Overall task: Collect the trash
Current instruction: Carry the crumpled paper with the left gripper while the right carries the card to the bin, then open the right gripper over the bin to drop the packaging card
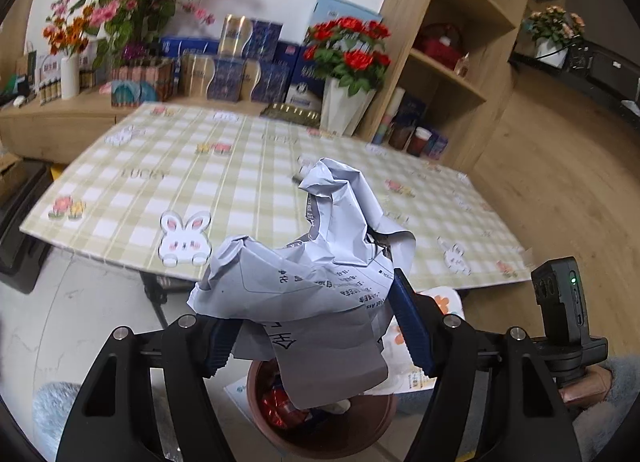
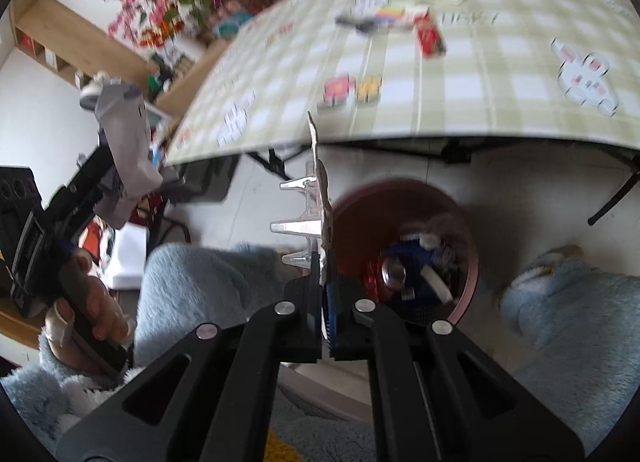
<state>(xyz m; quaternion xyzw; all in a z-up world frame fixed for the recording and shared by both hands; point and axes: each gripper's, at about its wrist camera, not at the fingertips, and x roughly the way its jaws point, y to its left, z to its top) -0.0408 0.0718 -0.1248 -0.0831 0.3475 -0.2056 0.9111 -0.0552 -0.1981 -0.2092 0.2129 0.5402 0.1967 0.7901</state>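
My left gripper [image 1: 316,314] is shut on a crumpled grey-white mailer bag [image 1: 320,262] with black print, which bulges up between the blue pads [image 1: 410,322]. Under it on the floor stands a round brown bin [image 1: 320,430] with a red wrapper inside. In the right wrist view my right gripper [image 2: 326,286] is shut on a thin blister pack [image 2: 316,198] of clear plastic on card, seen edge-on. It hangs just left of the bin [image 2: 468,262], which holds blue, red and white scraps. The left gripper [image 2: 100,190] and its mailer bag [image 2: 128,142] show at the left.
A table with a green checked cloth [image 1: 240,166] stands behind the bin. A red packet [image 2: 430,36], a colourful wrapper [image 2: 390,16] and a dark scrap [image 2: 360,24] lie on it. Flowers, boxes and wooden shelves [image 1: 452,74] line the wall. Fluffy blue sleeves and knees flank the bin.
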